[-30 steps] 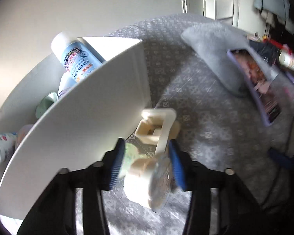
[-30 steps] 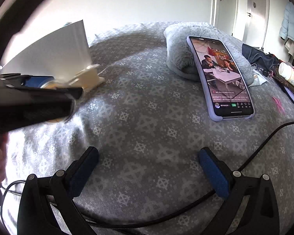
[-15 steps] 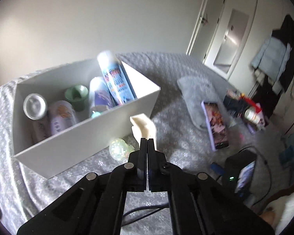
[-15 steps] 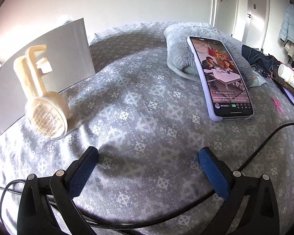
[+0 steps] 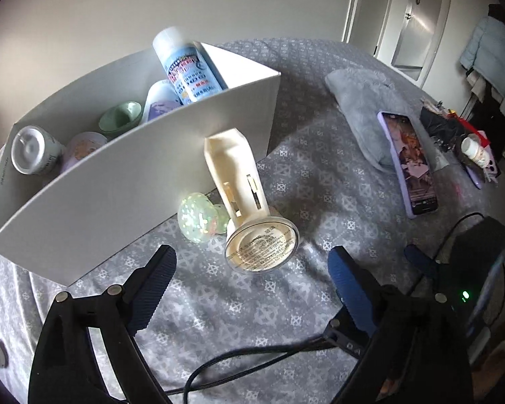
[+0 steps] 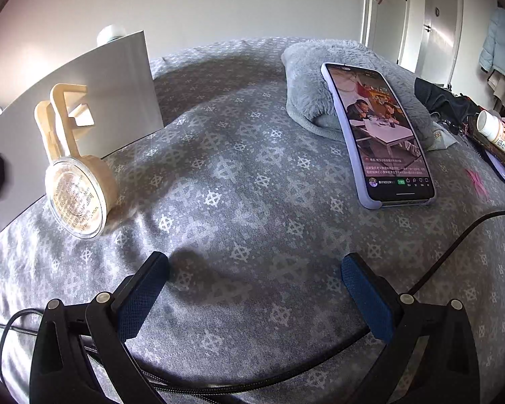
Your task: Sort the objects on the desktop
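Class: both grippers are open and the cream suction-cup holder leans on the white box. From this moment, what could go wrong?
1. The cream plastic suction-cup holder only leans against the white box's wall on soft grey patterned bedding; a nudge might topple it.
2. The open left gripper could bump the small glittery green knob beside it.
3. The black cable may snag.

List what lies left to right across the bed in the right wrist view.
White box → cream suction-cup holder → grey plush pillow → phone → pill bottle.

The left claw [image 5: 249, 266] gapes empty before the cream holder [image 5: 244, 195] leaning on the white box [image 5: 124, 181].
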### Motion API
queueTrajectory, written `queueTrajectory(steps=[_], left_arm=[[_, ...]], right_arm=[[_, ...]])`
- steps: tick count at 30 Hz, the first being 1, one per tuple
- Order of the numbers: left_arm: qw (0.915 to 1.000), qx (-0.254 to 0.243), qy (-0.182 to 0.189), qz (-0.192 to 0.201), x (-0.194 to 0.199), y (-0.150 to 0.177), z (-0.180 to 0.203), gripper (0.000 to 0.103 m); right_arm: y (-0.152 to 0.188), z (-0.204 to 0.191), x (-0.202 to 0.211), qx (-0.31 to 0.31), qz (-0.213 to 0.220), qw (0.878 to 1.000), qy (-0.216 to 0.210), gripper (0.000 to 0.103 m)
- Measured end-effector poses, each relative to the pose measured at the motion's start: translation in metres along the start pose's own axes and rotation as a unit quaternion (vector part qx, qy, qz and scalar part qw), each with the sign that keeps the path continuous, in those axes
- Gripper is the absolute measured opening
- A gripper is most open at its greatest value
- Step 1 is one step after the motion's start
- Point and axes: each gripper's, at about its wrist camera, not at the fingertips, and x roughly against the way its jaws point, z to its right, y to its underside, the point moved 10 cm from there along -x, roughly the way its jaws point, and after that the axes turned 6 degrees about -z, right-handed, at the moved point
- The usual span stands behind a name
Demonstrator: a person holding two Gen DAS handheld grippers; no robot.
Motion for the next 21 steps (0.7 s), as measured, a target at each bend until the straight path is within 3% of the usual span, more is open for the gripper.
queueTrajectory(steps=[3,6,9,13,21], left_arm=[[0.9987,0.011,-0.033,-0.037,-0.035,0.000,0.005,0.092],[0.9969,0.041,-0.040,-0.054,-0.057,0.002,0.003,0.091],[0.9946,0.082,-0.029,-0.057,-0.064,0.004,-0.007,0.061],[0.9947,0.099,0.002,-0.027,-0.047,0.005,-0.011,0.060],[0.9927,0.103,0.019,0.060,0.031,0.006,-0.021,0.060]], right_arm=[[0.000,0.000,0.000,0.000,0.002,1.000,0.001,0.103],[0.001,0.001,0.001,0.000,0.003,1.000,0.001,0.103],[0.001,0.001,0.001,-0.001,0.004,1.000,0.001,0.103],[0.001,0.001,0.001,-0.001,0.005,1.000,0.001,0.103],[0.000,0.001,0.001,-0.002,0.005,1.000,0.000,0.103]])
